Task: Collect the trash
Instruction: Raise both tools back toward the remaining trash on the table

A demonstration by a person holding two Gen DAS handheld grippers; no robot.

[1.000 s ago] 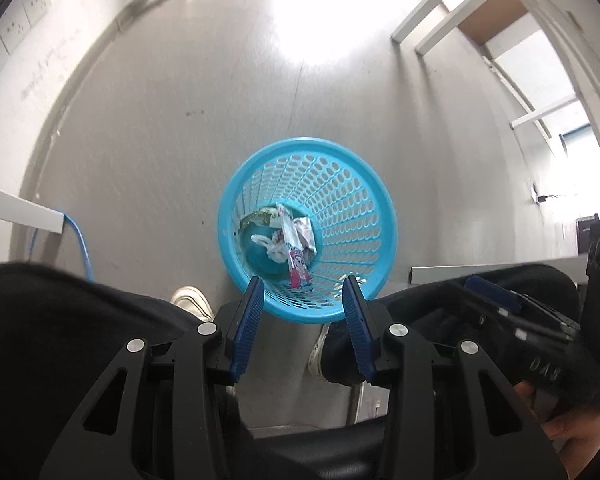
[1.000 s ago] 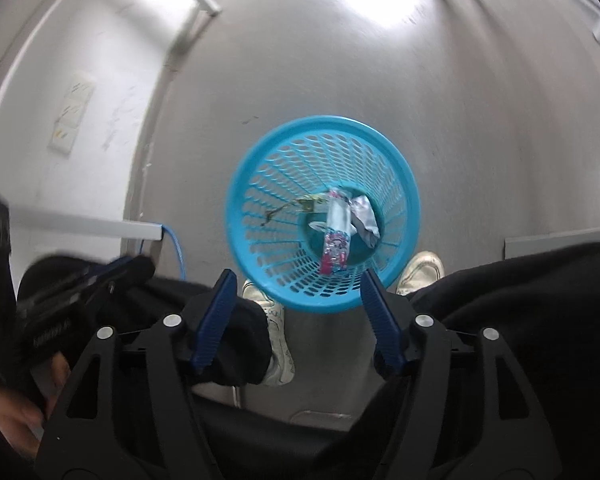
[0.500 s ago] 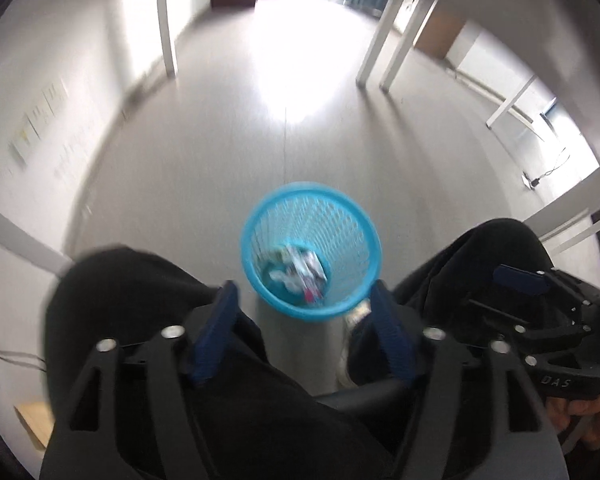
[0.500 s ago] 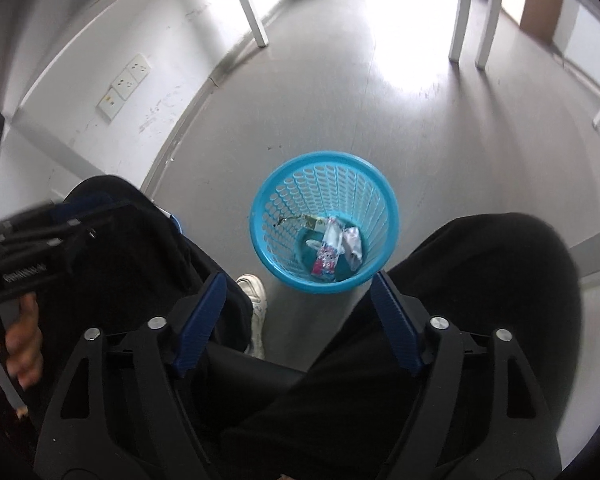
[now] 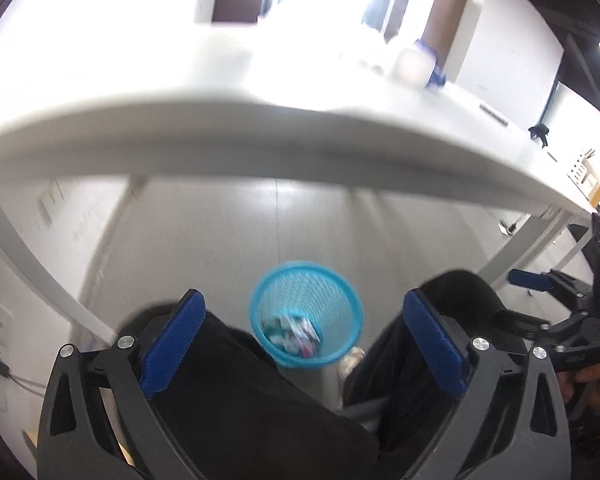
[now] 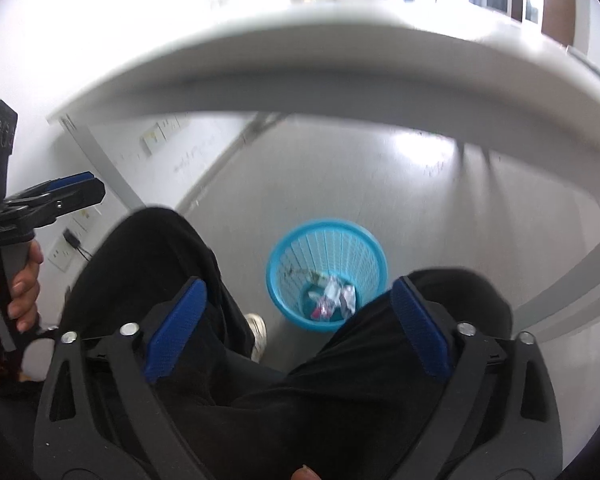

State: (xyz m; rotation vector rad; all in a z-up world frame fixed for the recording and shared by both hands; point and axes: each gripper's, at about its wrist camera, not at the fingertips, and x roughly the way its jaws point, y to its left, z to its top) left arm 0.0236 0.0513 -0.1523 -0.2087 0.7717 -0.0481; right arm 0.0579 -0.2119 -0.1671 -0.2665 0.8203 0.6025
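Observation:
A blue mesh basket [image 5: 260,308] [image 6: 328,227] stands on the floor between the person's knees, far below both grippers. Crumpled wrappers [image 5: 294,334] [image 6: 334,299] lie in its bottom. My left gripper [image 5: 303,304] hangs above the lap, its jaws opening wide with nothing between the blue pads [image 5: 172,344]. My right gripper [image 6: 299,288] is likewise opening and empty, pads [image 6: 420,328] far apart. Each gripper shows at the edge of the other's view, held by a hand [image 6: 20,284].
A white table edge [image 5: 260,132] [image 6: 340,92] arcs across both views above the basket. Blurred items, one a pale container [image 5: 414,64], sit on the tabletop. Black trouser legs [image 5: 260,400] [image 6: 148,264] flank the basket, a light shoe [image 6: 258,330] beside it. Table legs and wall sockets stand left.
Both grippers rose away from the basket and tilted up, so the table edge and top came into view. Both pairs of jaws spread from partly closed to wide. The basket looks smaller.

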